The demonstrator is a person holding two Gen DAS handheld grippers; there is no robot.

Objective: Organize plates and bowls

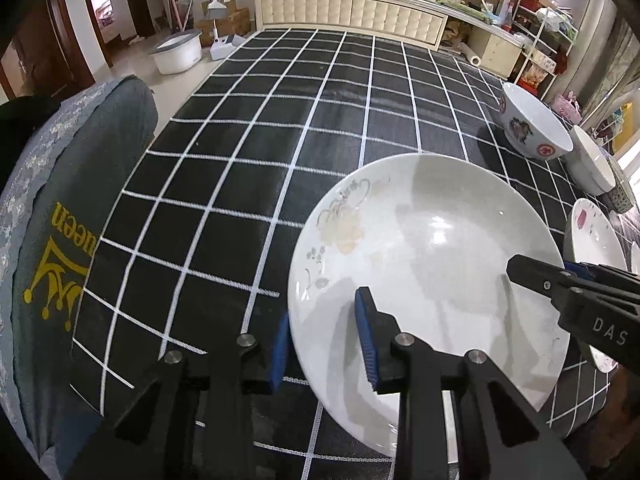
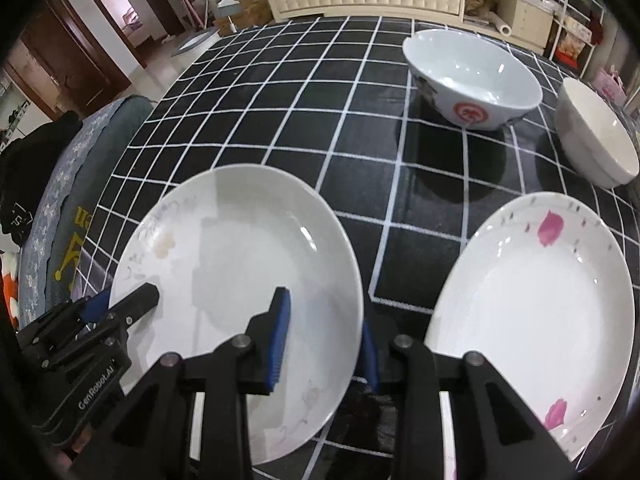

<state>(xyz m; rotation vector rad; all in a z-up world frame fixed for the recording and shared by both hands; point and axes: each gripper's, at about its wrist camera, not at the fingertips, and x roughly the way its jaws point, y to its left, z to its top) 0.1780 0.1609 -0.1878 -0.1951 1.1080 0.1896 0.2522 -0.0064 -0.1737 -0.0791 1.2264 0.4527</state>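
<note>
A white plate with a faded flower print lies on the black checked table; it also shows in the right wrist view. My left gripper is open, its jaws straddling the plate's left rim. My right gripper is open, its jaws straddling the plate's right rim; it also shows in the left wrist view. A second white plate with pink petals lies to the right. A bowl with red emblems and a plain cream bowl stand behind.
A chair back with a grey cover and a yellow crown print stands against the table's left edge. A patterned cup stands at the far right. The black checked tablecloth stretches far back to a sideboard.
</note>
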